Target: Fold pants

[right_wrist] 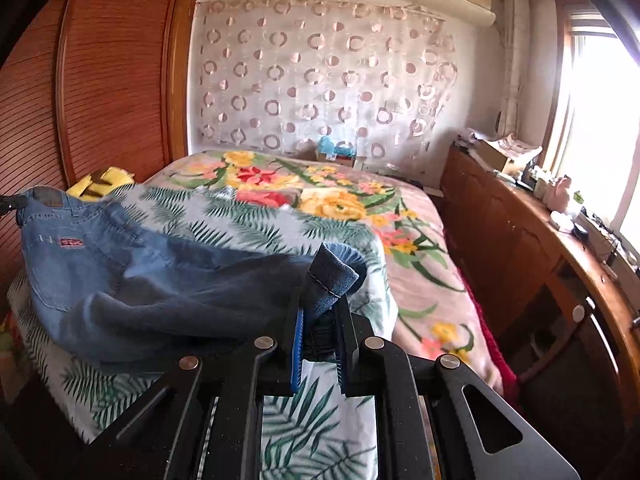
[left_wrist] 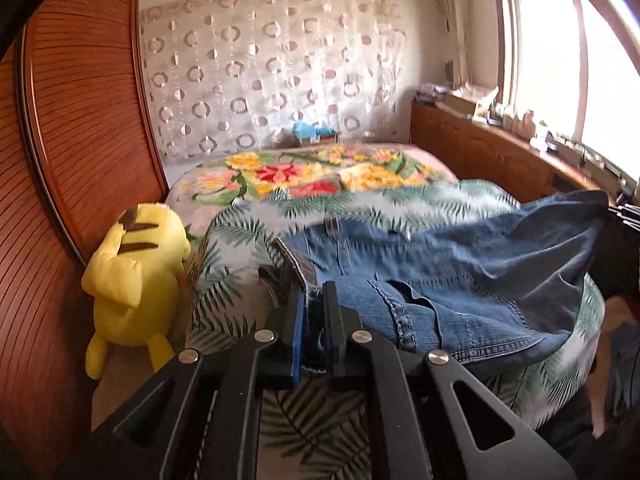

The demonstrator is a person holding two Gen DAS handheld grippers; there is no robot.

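Jeans are hanging stretched between both grippers, sagging onto the near end of the bed. Left gripper is clamped on the waistband end, right gripper on a rolled hem. Risk: the hem is bunching thick in the right jaws (thin bite) and could be slipping out under tension. Palm-print cover is lying soft and rumpled; yellow plush is sitting beside the wardrobe.
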